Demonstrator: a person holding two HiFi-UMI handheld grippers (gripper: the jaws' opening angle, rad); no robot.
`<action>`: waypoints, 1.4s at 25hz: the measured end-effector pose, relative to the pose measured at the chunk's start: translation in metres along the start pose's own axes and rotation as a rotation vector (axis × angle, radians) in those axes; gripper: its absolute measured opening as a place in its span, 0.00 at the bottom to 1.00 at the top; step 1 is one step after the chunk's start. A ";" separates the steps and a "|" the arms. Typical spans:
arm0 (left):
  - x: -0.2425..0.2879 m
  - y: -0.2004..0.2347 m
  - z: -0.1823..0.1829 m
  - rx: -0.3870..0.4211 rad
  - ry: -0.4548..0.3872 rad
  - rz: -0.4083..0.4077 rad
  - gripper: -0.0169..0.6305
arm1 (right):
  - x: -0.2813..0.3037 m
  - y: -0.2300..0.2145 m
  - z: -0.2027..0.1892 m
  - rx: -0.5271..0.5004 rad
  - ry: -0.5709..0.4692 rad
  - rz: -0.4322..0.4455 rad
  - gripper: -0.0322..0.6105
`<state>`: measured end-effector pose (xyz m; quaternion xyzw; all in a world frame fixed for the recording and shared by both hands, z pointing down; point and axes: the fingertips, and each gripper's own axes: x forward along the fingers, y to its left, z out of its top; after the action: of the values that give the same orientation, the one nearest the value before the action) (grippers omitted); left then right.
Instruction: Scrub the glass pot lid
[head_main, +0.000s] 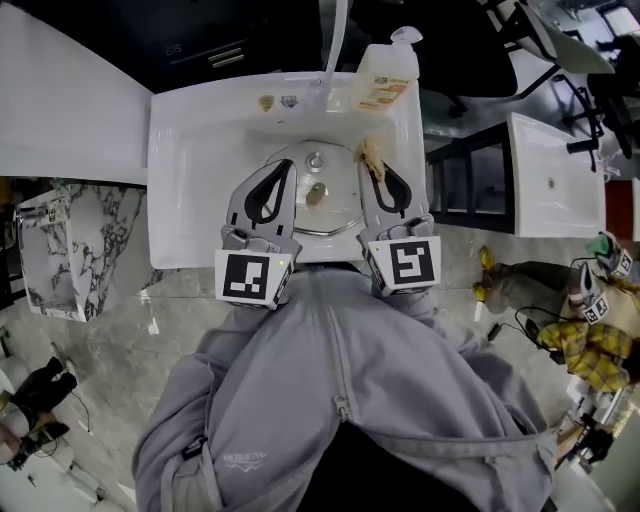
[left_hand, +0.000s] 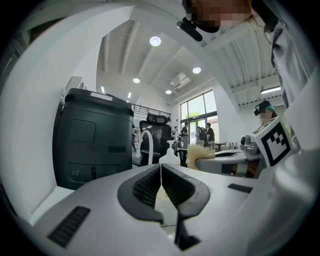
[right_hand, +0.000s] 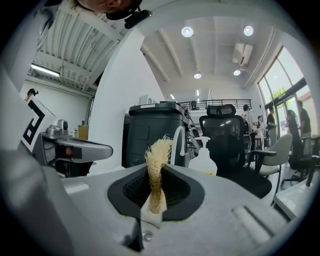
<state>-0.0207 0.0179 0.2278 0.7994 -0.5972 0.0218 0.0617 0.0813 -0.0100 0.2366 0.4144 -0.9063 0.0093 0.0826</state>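
The glass pot lid (head_main: 338, 214) lies in the white sink basin (head_main: 190, 150), its knob (head_main: 316, 194) facing up. My left gripper (head_main: 288, 168) hovers over the lid's left side, shut with nothing between its jaws; in the left gripper view its pads (left_hand: 161, 175) meet. My right gripper (head_main: 374, 168) is over the lid's right side, shut on a tan loofah scrubber (head_main: 372, 154). The scrubber (right_hand: 157, 165) stands up between the jaws of that gripper (right_hand: 157, 192) in the right gripper view. Both grippers point nearly level across the sink.
A curved faucet (head_main: 335, 40) and a soap pump bottle (head_main: 385, 75) stand at the sink's back edge. A black bin (right_hand: 155, 132) is behind the sink. A marble counter (head_main: 60, 250) lies left, a second sink (head_main: 555, 175) right. Office chairs and people are farther off.
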 end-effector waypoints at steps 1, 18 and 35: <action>0.004 0.001 -0.001 0.001 0.001 0.006 0.04 | 0.004 -0.002 -0.001 0.007 0.000 0.008 0.10; 0.032 0.033 -0.035 -0.010 0.094 0.039 0.04 | 0.054 -0.009 -0.036 0.033 0.097 0.080 0.10; 0.022 0.071 -0.123 -0.050 0.257 0.048 0.04 | 0.102 0.036 -0.115 -0.009 0.235 0.212 0.10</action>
<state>-0.0779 -0.0081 0.3575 0.7737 -0.6037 0.1108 0.1570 0.0053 -0.0535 0.3682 0.3121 -0.9291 0.0625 0.1884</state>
